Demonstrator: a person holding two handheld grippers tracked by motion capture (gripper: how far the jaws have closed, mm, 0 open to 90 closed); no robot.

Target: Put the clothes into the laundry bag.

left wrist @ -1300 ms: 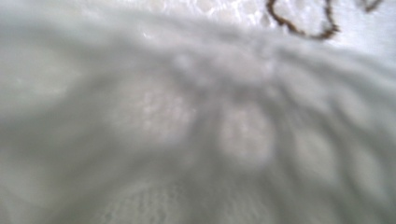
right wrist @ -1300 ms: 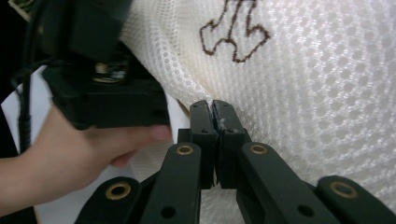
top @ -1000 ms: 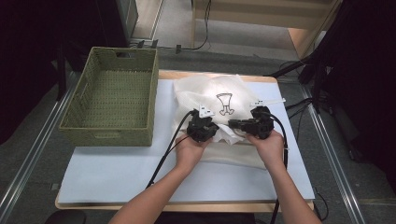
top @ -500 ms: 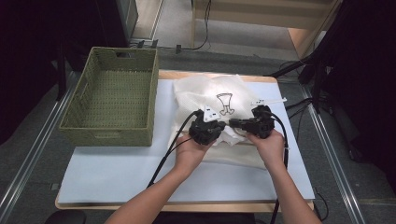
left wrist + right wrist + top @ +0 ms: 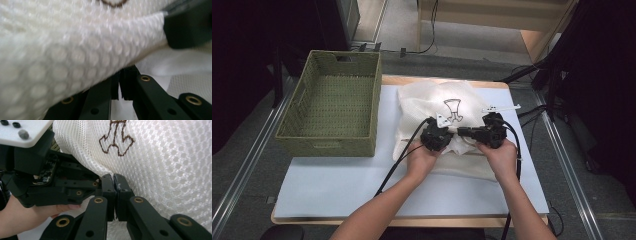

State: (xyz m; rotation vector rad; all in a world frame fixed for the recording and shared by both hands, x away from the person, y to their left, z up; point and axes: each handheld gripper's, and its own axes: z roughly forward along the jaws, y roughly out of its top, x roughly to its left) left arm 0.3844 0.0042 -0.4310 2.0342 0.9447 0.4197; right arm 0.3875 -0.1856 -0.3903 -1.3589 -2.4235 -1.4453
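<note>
Two black hand-held grippers are met over the near part of a white mesh fabric garment with a brown embroidered motif (image 5: 452, 107), which is spread on the pale blue-white mat of the wooden table (image 5: 337, 185), just to the right of a green woven rectangular basket (image 5: 332, 107). The left gripper (image 5: 443, 136) is held by the left hand (image 5: 422, 157) at the garment's near-middle, and the right gripper (image 5: 462, 132) is carried by the right hand (image 5: 499, 152) just beside it, so that the two tips are brought almost together over the cloth.

In the left gripper view, the jaws are seen pressed together, with a fold of the white mesh fabric garment (image 5: 82, 50) draped over them; the edge of the cloth appears to be nipped at the pads, though blur leaves this less than certain. In the right gripper view, the jaws are likewise closed, and a fold of the garment (image 5: 162, 165) is pinched between the pads just below the brown motif. The left gripper's body, topped by its pale plate, is seen close at the left of that view, touching the cloth.

The basket is stood at the mat's far left, apart from the garment.
</note>
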